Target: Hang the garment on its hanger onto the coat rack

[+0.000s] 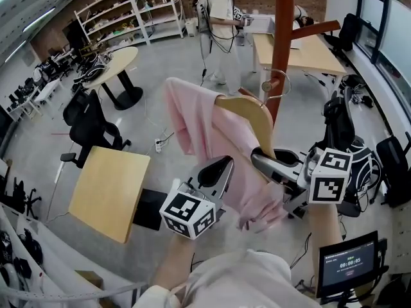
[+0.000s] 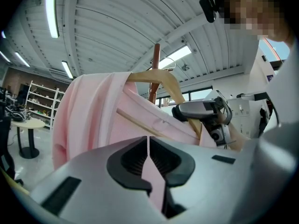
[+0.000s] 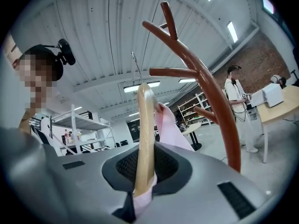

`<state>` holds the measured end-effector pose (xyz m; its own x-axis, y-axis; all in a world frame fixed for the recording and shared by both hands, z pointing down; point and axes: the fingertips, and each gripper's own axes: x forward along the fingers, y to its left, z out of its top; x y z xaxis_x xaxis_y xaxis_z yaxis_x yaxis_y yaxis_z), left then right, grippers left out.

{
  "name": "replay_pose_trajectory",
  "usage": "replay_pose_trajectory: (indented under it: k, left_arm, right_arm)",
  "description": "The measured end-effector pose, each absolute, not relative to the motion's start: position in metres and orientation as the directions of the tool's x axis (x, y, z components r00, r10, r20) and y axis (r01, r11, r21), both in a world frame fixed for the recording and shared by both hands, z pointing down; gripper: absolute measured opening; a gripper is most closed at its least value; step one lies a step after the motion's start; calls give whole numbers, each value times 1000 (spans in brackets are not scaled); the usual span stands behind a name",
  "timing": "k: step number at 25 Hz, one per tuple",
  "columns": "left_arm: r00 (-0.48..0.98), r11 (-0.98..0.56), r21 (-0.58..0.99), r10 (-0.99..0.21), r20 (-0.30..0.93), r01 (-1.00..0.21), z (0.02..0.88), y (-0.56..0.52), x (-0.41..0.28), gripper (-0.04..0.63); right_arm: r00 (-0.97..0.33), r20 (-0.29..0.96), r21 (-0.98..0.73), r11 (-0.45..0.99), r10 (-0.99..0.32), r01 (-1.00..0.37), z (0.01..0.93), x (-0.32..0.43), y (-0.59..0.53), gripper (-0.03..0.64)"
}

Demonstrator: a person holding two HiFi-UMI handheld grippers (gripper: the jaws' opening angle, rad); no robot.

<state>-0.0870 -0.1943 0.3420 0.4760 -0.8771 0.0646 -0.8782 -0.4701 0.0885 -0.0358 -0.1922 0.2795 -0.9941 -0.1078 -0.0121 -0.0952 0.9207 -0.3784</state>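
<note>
A pink garment (image 1: pixel 205 127) is draped over a wooden hanger (image 1: pixel 247 111), held up in front of the brown coat rack pole (image 1: pixel 281 31). The hanger's wire hook (image 1: pixel 277 85) is right beside the pole; whether they touch is unclear. My left gripper (image 1: pixel 217 172) is shut on a fold of the pink fabric (image 2: pixel 93 111), which shows between its jaws. My right gripper (image 1: pixel 273 162) is shut on the hanger's right arm (image 3: pixel 145 139), with pink cloth (image 3: pixel 169 129) pinched along it. The rack's curved branches (image 3: pixel 187 71) rise just right of the hanger in the right gripper view.
Below the garment on the left stands a small wooden table (image 1: pixel 109 191), with a black office chair (image 1: pixel 90 124) and a round table (image 1: pixel 115 66) beyond. A person (image 1: pixel 221 24) stands by a long table (image 1: pixel 308 53). Bags (image 1: pixel 340 124) and a monitor (image 1: pixel 347 262) sit at right.
</note>
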Motion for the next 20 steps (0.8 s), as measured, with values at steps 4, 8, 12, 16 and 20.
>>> replay_pose_trajectory:
  k: [4,8,12,16,20]
  left_arm:
    - [473,-464,101,-877,88,-880,351,-196,-86,6]
    - [470,-459,119,-877,99,-881,358,-199,-88,6]
    - [472,-458,133,-875,109,-879,368,-203,-85,6]
    - [480,-464,141,-869,117,-874,373,-203,-81,6]
    - [487,-469,151,-864,123,-870,378,-202,-81,6]
  right_arm:
    - [-994,9,-404,909,-110,-104,291,-35,-197,40]
    - [-993,29,-427,897,-111,-113,301,-37,-202,40]
    - [-993,43,-436,892,-111,-118,311,-36,-205,40]
    - [-993,56,-439,890,-106,-120,317,-36,-202,40]
    - [-992,63,-453,883,-110,-126,322,-36,-204,40]
